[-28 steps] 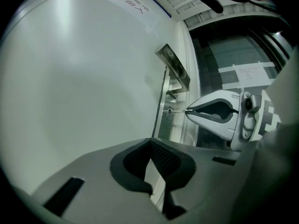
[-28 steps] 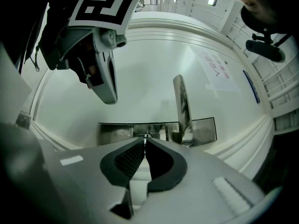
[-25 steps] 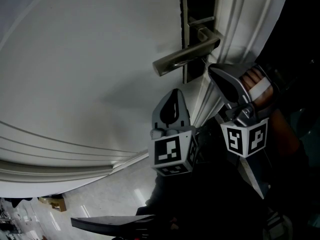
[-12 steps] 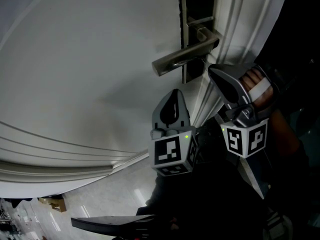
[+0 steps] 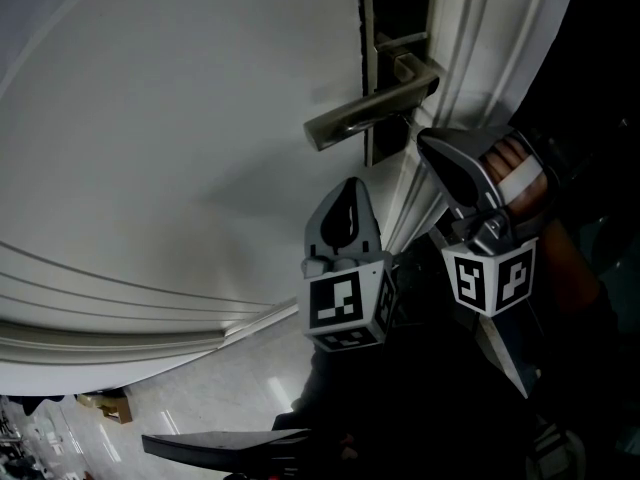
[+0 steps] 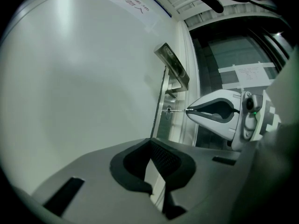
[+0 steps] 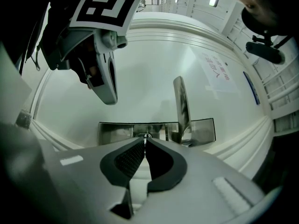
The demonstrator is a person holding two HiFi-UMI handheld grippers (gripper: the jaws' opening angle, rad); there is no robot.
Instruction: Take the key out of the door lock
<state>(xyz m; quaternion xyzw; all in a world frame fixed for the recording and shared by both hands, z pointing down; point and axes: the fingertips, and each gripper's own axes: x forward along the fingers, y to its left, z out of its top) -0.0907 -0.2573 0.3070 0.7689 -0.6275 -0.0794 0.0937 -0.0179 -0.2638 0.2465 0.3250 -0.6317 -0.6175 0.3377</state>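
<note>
Metal key (image 6: 178, 110), seated in the door lock (image 6: 168, 112) just ahead, is pinched between the closed jaws of the right gripper (image 7: 145, 140). The jaws of the left gripper (image 6: 151, 142) are pressed together on nothing.

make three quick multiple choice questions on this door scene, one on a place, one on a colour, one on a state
1. Where is the key?
A) on a table
B) in the lock
C) in a drawer

2. What colour is the door?
A) white
B) red
C) green

3. How do the jaws of the right gripper stand?
A) wide apart
B) shut on nothing
C) shut on the key

Answers:
1 B: in the left gripper view the key's shaft runs from the lock to the right gripper's tip.
2 A: the door's whole face is plain white.
3 C: in the right gripper view the jaws meet on the key at the lock.
</note>
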